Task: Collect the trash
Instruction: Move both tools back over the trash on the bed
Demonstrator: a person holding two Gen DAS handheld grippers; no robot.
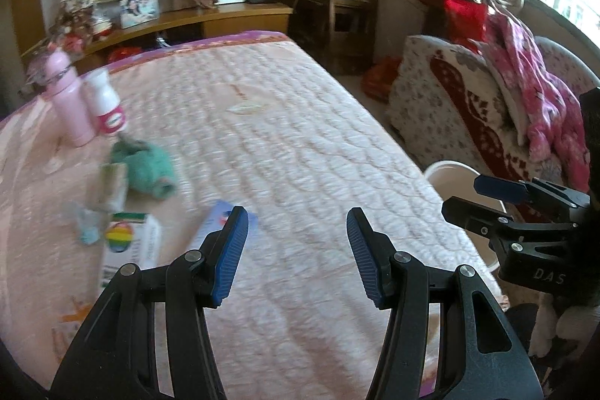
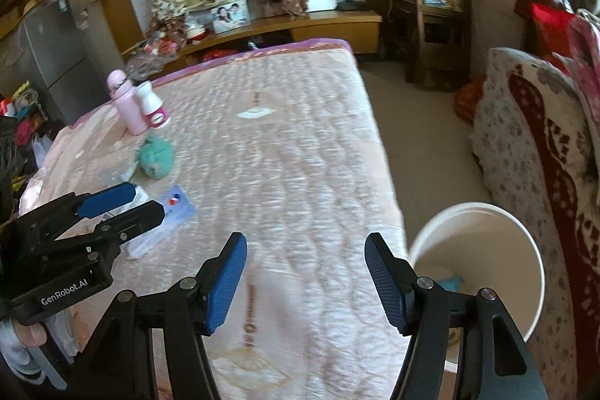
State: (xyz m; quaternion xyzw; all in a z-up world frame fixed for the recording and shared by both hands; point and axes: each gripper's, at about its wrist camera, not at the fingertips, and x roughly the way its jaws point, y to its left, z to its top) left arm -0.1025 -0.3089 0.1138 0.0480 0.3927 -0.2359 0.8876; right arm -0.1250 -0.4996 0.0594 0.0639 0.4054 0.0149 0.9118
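Observation:
Trash lies on the left part of the pink quilted bed (image 1: 300,145): a white carton with a rainbow mark (image 1: 127,246), a pale blue packet (image 1: 221,216), a small crumpled wrapper (image 1: 88,223) and a little box (image 1: 110,182). My left gripper (image 1: 296,253) is open and empty above the bed, right of the trash. My right gripper (image 2: 305,280) is open and empty over the bed's right edge, beside a white bucket (image 2: 525,250) on the floor. The blue packet (image 2: 176,205) also shows in the right wrist view, next to the left gripper (image 2: 127,203).
A pink bottle (image 1: 69,96), a white bottle (image 1: 107,104) and a green plush toy (image 1: 148,167) stand or lie on the bed's left. An armchair with pink clothes (image 1: 506,107) is at right. A wooden shelf (image 1: 210,15) runs behind the bed.

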